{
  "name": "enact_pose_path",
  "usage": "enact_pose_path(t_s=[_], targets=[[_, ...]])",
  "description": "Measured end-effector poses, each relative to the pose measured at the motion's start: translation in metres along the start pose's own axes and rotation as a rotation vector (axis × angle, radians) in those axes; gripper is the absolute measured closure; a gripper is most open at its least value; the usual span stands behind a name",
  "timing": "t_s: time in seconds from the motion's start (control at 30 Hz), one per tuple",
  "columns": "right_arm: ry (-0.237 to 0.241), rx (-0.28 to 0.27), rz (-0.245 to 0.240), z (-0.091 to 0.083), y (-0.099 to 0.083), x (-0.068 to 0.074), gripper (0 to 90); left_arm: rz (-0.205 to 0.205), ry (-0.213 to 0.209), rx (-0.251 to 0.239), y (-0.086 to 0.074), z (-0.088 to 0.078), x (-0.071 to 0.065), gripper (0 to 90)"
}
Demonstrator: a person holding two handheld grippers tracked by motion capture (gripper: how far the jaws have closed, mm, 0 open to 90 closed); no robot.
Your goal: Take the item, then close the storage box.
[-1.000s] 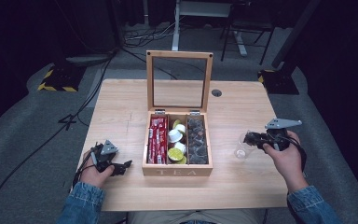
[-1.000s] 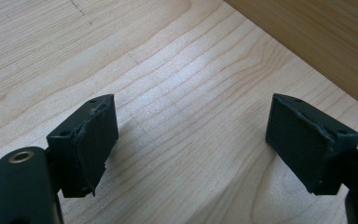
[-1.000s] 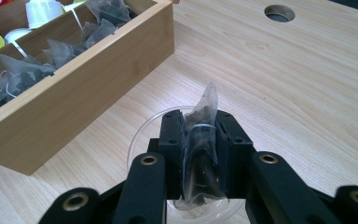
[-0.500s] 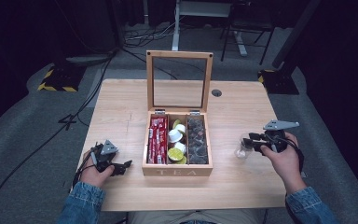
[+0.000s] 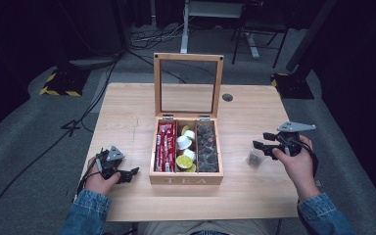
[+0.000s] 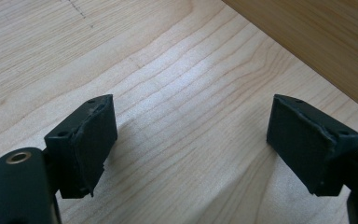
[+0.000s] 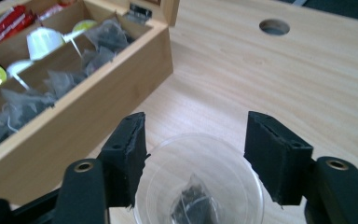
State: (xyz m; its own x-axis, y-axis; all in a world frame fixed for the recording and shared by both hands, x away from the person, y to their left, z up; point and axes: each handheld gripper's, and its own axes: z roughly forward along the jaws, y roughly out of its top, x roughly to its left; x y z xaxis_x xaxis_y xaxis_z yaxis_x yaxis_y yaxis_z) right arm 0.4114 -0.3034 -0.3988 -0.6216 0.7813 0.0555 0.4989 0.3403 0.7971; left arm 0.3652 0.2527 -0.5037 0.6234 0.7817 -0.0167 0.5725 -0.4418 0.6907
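One clear round plastic cup (image 7: pixel 199 179) (one dark tea bag (image 7: pixel 193 205) inside) between just-opened right gripper (image 7: pixel 193 154) jaws; left gripper (image 6: pixel 191 140) open, empty.

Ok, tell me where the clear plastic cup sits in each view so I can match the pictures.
High view: the clear plastic cup stands on the table right of the wooden tea box, just in front of the right gripper.
Left gripper view: not in it.
Right gripper view: the cup is at bottom centre between the open jaws, a tea bag inside.
Shared landmark: the tea box, whose wall is at left in the right gripper view.
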Motion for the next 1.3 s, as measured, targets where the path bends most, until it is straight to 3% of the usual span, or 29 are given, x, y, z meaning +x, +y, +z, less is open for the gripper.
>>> enact_pose_path(t_s=[0.47,0.67,1.07,1.3], targets=[[-0.003,-0.050,-0.049,-0.005,0.037,0.002,34.7,-0.002,-0.005,0.002,0.003,0.003,0.005,16.0],[0.018,-0.080,-0.095,-0.004,0.059,0.008,34.5,0.002,0.007,0.000,0.002,0.002,0.004,16.2],[0.046,-0.135,-0.153,0.011,0.115,0.018,34.5,0.003,0.009,-0.002,0.002,0.002,0.004,16.3],[0.073,-0.145,-0.158,0.025,0.144,0.020,35.0,-0.008,0.008,0.002,0.001,0.000,0.003,16.6]])
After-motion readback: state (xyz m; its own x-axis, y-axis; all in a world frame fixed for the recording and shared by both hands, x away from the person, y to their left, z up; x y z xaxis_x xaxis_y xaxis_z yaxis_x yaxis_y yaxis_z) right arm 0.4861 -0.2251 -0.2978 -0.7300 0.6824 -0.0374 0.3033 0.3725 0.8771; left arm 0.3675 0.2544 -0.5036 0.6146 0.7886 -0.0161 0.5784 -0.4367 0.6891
